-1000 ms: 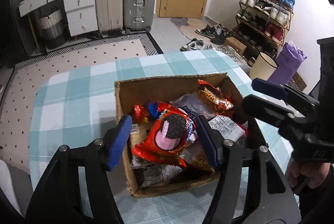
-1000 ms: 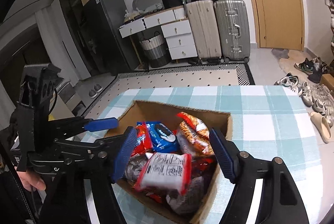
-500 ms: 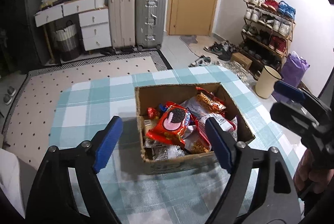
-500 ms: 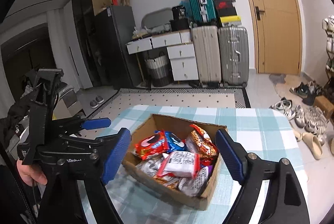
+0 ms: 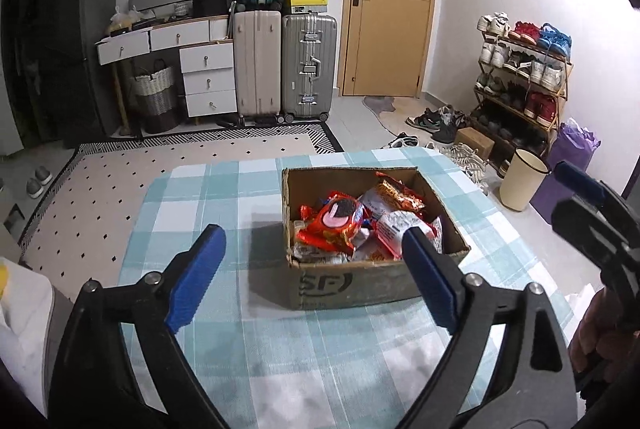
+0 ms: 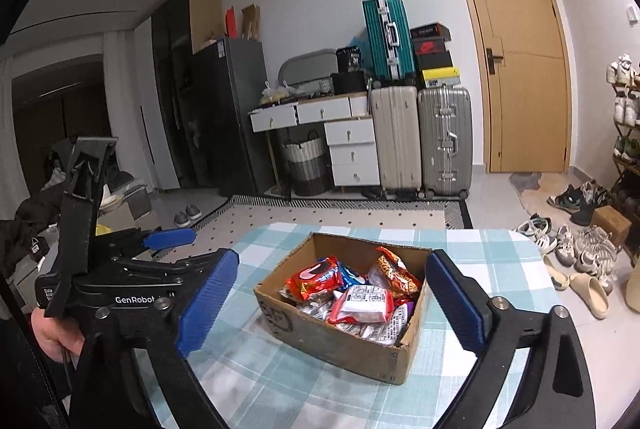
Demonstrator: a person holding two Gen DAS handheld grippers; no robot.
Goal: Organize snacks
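Both spread, empty grippers, left gripper (image 5: 316, 277) and right gripper (image 6: 332, 301), have withdrawn from the snack box (image 5: 360, 281).

The bottom packets in the cardboard box (image 5: 362, 285) are covered by the red cookie packet (image 5: 334, 225) and the other snacks on top. The words on the white packet (image 6: 366, 303) are too small to be read. Part of the box's near corner is hidden behind a blue finger (image 5: 430, 277) of the left gripper (image 5: 316, 277). The right gripper (image 5: 592, 213) is cut off by the right edge in the left wrist view, so its jaws are not fully seen. The near end of the checked tablecloth (image 6: 280, 381) is cut off at the bottom. The labels on the shoe boxes (image 6: 430, 47) are blurred.
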